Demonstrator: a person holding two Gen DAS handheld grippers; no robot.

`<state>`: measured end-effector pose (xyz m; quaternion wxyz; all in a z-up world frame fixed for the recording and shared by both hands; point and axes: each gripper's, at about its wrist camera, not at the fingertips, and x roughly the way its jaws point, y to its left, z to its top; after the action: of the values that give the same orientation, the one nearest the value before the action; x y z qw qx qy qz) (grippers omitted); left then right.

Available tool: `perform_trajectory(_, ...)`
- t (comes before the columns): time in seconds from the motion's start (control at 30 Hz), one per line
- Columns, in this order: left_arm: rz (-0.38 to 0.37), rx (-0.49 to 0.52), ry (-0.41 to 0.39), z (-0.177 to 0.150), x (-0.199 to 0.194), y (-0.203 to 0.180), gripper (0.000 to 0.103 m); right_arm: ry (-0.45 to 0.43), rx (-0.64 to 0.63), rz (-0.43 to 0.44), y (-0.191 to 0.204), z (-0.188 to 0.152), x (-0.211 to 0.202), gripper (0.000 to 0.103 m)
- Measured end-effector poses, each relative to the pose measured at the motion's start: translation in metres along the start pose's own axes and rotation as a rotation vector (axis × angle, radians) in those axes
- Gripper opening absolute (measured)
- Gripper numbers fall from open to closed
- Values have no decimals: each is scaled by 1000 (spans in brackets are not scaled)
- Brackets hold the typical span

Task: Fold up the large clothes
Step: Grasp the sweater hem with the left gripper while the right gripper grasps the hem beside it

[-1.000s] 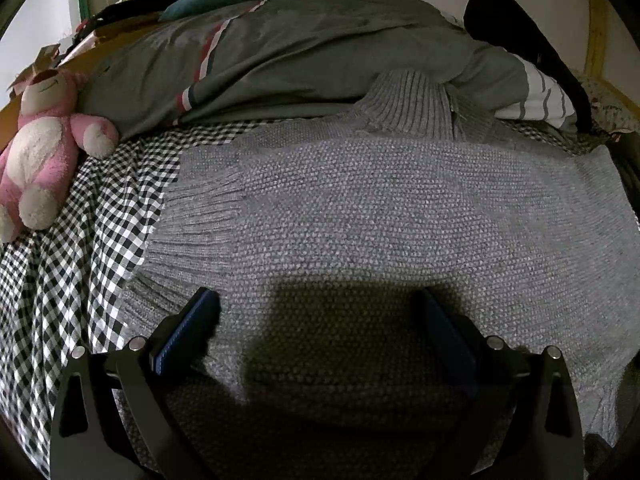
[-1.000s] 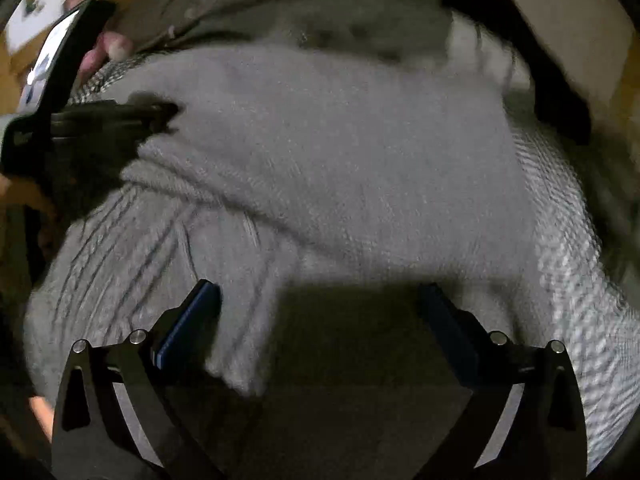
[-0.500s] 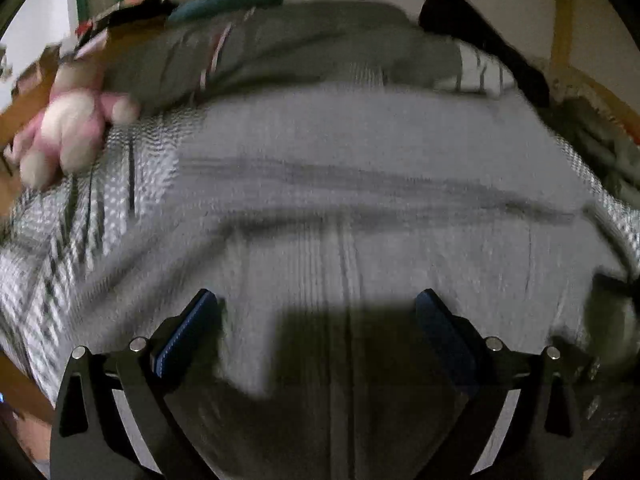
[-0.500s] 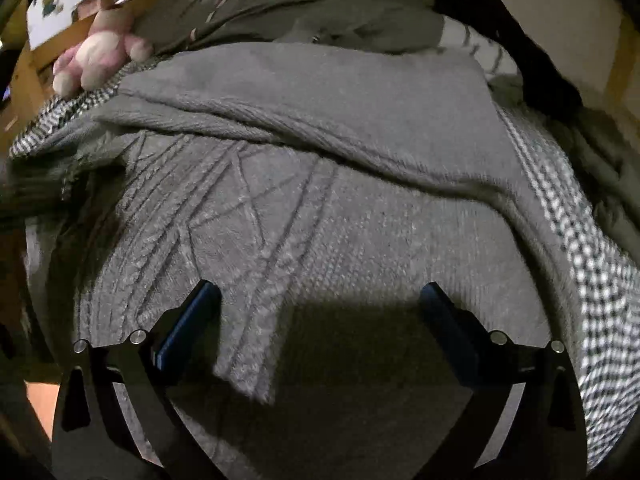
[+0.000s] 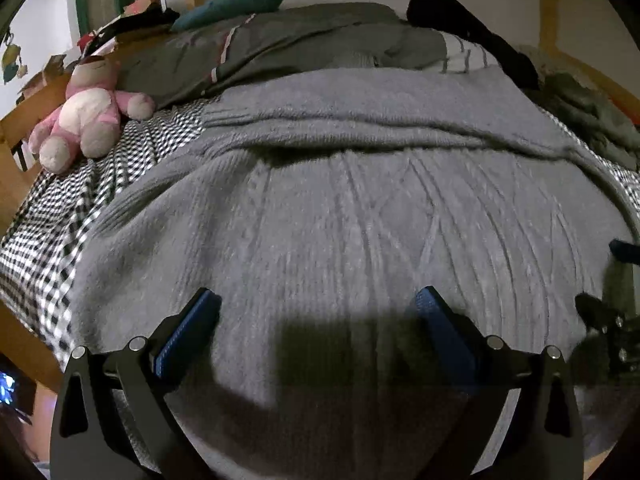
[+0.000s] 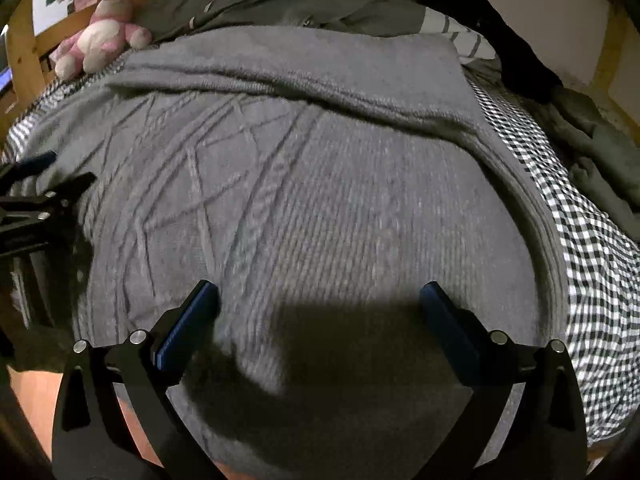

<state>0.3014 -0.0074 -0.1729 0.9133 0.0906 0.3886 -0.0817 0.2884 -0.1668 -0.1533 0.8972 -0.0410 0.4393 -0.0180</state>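
A large grey cable-knit sweater [image 5: 360, 208] lies spread on the bed, its far part folded over in a band across the width; it fills the right wrist view too [image 6: 320, 184]. My left gripper [image 5: 318, 312] is open and empty, hovering over the sweater's near part. My right gripper [image 6: 318, 304] is open and empty over the sweater's near right part. The right gripper shows at the left wrist view's right edge [image 5: 612, 312], and the left gripper at the right wrist view's left edge [image 6: 36, 196].
The bed has a black-and-white checked sheet [image 5: 48, 224] [image 6: 592, 240]. A pink plush toy [image 5: 88, 112] [image 6: 100, 36] sits at the far left. A grey duvet [image 5: 288, 40], a teal pillow [image 5: 232, 2] and dark clothes [image 5: 472, 32] lie behind. A wooden bed frame [image 5: 16, 184] borders the left.
Both grippers pulled back toward the near edge of the bed. The sweater now shows its cable-knit side with a folded band across the far part. Both grippers stay open.
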Motion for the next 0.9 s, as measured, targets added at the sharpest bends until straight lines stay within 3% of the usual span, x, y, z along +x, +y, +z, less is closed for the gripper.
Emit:
perform_trajectory(0.13, -22, -32, 57, -22, -13, 14, 98, -5, 6, -19, 1, -14, -2, 100)
perform_trajectory(0.2, 19, -6, 144, -38, -10, 19, 98, -12, 7, -29, 2, -21, -5, 100)
perform_trajectory(0.23, 15, 1, 151, -43, -13, 21, 98, -17, 13, -27, 1, -25, -6, 100)
perform_trajectory(0.37, 74, -1, 97, -63, -40, 41, 98, 11, 25, -9, -2, -42, -9, 100)
perform_trajectory(0.47, 159, 28, 16, -67, -57, 58, 98, 22, 3, -5, 1, -55, -12, 100)
perform_trajectory(0.53, 190, 50, 9, -66, -61, 71, 98, 30, -3, 22, 5, -60, -17, 100)
perform_trajectory(0.67, 123, -5, 39, -73, -65, 98, 98, 33, -14, 36, 10, -65, -22, 100)
perform_trajectory(0.8, -69, -149, 95, -91, -56, 119, 98, 19, -15, 44, 14, -66, -31, 100)
perform_trajectory(0.9, -89, -193, 147, -104, -49, 117, 98, 14, -12, 44, 15, -69, -36, 100)
